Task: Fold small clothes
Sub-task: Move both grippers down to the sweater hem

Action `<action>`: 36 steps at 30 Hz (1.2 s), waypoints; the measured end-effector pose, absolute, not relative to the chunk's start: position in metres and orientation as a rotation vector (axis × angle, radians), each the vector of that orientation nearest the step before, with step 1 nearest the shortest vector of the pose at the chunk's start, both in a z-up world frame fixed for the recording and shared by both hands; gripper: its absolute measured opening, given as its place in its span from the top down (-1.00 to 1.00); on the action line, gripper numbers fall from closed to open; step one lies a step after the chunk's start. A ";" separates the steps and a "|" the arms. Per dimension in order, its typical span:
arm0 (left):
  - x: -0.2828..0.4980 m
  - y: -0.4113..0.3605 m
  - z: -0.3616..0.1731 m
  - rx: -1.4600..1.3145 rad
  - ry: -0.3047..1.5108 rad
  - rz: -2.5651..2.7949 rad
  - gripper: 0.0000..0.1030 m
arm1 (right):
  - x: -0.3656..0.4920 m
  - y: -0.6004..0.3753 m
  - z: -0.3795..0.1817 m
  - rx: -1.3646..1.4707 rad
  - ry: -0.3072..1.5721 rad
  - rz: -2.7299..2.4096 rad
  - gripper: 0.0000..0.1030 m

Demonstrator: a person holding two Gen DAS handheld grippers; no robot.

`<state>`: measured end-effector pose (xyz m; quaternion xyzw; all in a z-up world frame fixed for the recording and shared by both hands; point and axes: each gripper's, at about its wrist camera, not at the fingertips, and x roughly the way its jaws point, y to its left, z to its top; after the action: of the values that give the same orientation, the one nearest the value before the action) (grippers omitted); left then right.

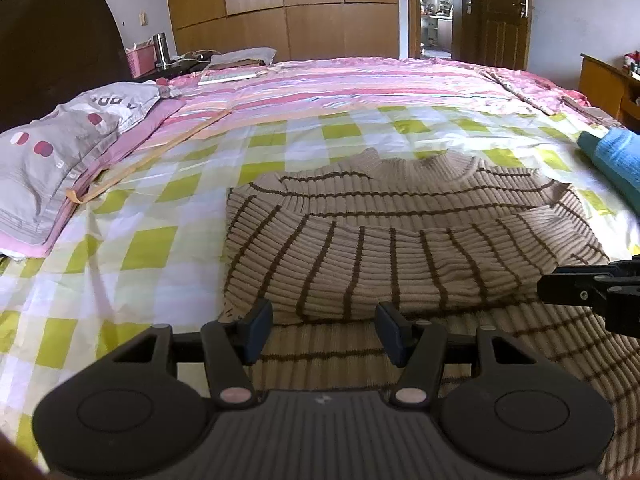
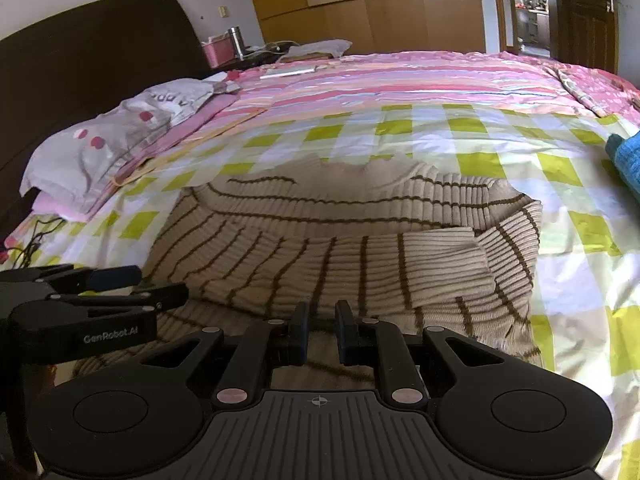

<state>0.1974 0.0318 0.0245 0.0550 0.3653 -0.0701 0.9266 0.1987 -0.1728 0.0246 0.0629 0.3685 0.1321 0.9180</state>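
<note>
Pillow [image 1: 60, 160]: grey with pink spots, far left of the sweater, against the dark headboard [image 1: 56, 48].

Bedcover [image 1: 168, 208]: green-and-white check, lying under the sweater; a pink striped quilt [image 1: 360, 84] lies beyond the sweater's collar.

Left gripper [image 1: 324, 330]: over the sweater's near hem, left side. Jaws wide apart, holding nothing; fabric shows between them.

Sweater [image 1: 380, 256]: beige ribbed knit with thin brown stripes, flat at mid-bed, collar away from the cameras. Both sleeves appear folded across the chest; the lower body lies unfolded toward the grippers.

Right gripper [image 2: 322, 330]: over the same hem, right side. Jaws a narrow gap apart; whether they pinch cloth cannot be told, as the fingertips hide the contact.

Blue towel [image 1: 616, 160]: rolled, well to the right of the sweater.

Step in hand, by judgement: bringing the hem up toward the collar. Take both hem corners level, catch both layers, lift together, and lay the edge square so the sleeves stay tucked.
</note>
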 end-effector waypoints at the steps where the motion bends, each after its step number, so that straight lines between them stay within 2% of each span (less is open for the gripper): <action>1: 0.194 0.033 0.025 0.113 0.748 -0.145 -0.20 | 0.195 -0.173 0.026 0.124 0.757 0.275 0.69; 22: 0.109 0.062 0.019 0.132 0.790 -0.171 -0.20 | 0.092 -0.192 0.022 0.085 0.827 0.279 0.67; 27: 0.085 0.074 0.012 0.135 0.835 -0.169 -0.20 | 0.065 -0.211 0.018 0.111 0.852 0.246 0.53; 36: 0.052 0.098 0.000 0.069 0.930 -0.154 -0.20 | 0.029 -0.247 0.004 0.199 0.947 0.179 0.51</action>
<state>0.0520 0.0979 -0.0003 0.0334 0.4479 -0.0741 0.8904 0.0287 -0.2473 0.0043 0.0953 0.4547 0.0857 0.8814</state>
